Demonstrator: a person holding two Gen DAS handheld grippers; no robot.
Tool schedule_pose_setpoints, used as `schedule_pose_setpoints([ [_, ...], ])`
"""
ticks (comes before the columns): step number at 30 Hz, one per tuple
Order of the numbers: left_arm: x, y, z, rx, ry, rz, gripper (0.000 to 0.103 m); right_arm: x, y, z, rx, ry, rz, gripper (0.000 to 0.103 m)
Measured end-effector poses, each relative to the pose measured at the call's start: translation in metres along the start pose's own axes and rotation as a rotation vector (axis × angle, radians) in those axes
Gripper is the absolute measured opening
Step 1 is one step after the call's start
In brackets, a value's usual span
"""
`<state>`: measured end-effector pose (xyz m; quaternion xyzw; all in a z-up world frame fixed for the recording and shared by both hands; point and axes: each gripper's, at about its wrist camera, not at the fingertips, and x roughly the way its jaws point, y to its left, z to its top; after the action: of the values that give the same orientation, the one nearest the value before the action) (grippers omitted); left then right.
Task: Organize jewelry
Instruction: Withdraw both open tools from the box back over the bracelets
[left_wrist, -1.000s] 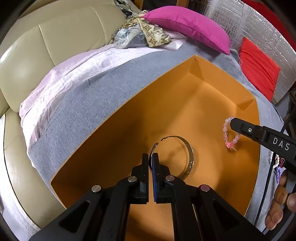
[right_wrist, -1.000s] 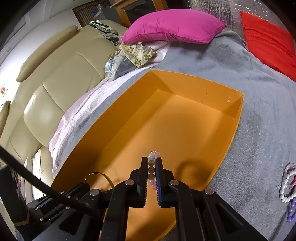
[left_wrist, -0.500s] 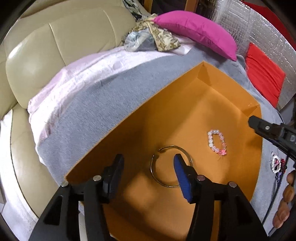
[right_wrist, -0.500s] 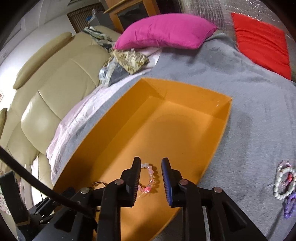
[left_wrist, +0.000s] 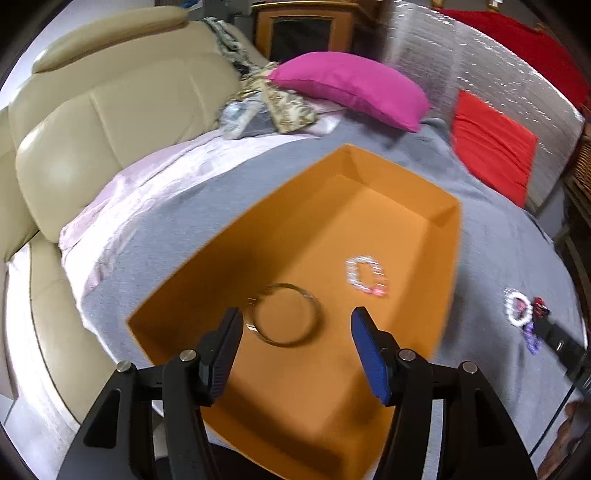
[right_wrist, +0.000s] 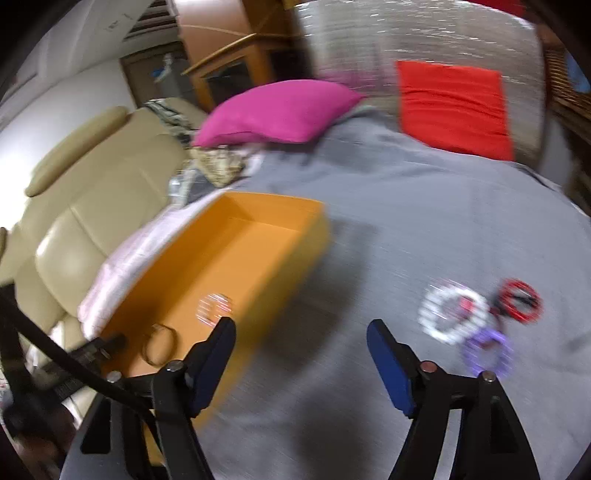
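Left view: left gripper (left_wrist: 297, 328) wide open, empty, over the box's (left_wrist: 456, 236) near end; bangle (left_wrist: 284, 314) and bead bracelet (left_wrist: 365, 275) lie inside. Right view: right gripper (right_wrist: 301, 341) wide open, empty, beside the box; likely next is closing on the white bracelet (right_wrist: 452, 312) in the pile near the blanket's (right_wrist: 406, 206) right edge.

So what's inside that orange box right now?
Inside the orange box lie a silver bangle and a pink-and-white bead bracelet, apart. The left gripper hides part of its near floor.

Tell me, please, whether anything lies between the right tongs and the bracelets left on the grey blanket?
Nothing visible does. The right tongs, open, face bare grey blanket; the white bracelet, red bracelet and purple bracelet lie clustered just beyond to the right, overlapping each other.
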<state>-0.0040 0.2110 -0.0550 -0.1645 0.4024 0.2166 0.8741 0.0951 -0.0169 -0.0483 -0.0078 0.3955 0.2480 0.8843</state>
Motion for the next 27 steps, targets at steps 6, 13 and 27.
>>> schedule_pose_setpoints([
  [6, -0.011, -0.048, -0.015, 0.112, -0.012, -0.038, 0.068, -0.029, -0.071, -0.051, 0.097, 0.018, -0.118, 0.085],
  [13, -0.010, -0.098, -0.042, 0.234, 0.024, -0.080, 0.068, -0.061, -0.133, -0.098, 0.239, -0.001, -0.154, 0.085],
  [27, 0.004, -0.140, -0.075, 0.338, 0.096, -0.100, 0.068, -0.049, -0.163, -0.088, 0.292, 0.029, -0.123, 0.061],
])
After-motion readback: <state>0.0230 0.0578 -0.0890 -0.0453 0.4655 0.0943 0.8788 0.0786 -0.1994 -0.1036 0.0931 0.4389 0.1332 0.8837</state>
